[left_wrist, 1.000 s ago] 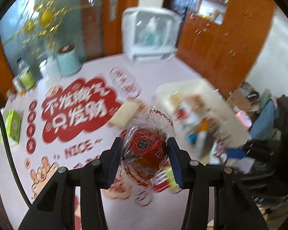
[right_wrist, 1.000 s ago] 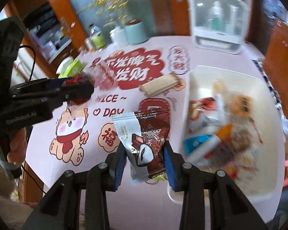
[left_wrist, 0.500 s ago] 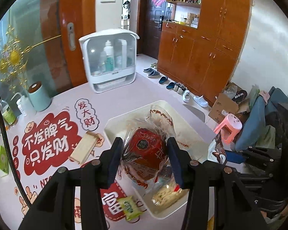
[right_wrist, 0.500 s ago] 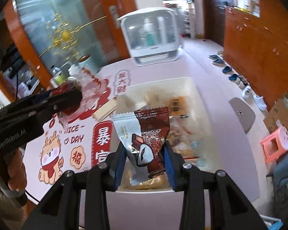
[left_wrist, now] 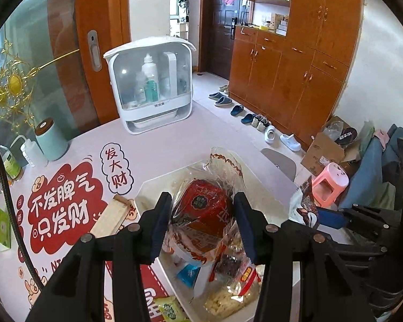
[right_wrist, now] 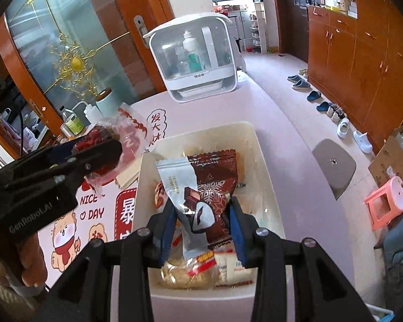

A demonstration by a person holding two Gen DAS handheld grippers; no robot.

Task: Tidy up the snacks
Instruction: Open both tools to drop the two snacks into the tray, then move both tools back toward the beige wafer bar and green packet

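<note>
Over the white bin (right_wrist: 266, 166), already half full of snacks, my right gripper (right_wrist: 201, 230) loosens, its jaws just opening around a brown-and-white packet (right_wrist: 201, 187) standing upright, long axis vertical. My left gripper (left_wrist: 202, 225) clamps a red pastry bag (left_wrist: 201, 209); a wafer bar (left_wrist: 112, 214) waits on the table.

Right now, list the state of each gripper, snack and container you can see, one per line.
Left gripper: shut on the clear-wrapped red snack pack, held above the bin.
Right gripper: jaws just opening, brown and pale-blue snack packet between them, upright over the bin.
Cream plastic bin: open-topped, part filled with snacks.
White clear-fronted storage case: closed, upright, bottles inside.
Beige wafer bar: flat on the mat, outside the bin.
</note>
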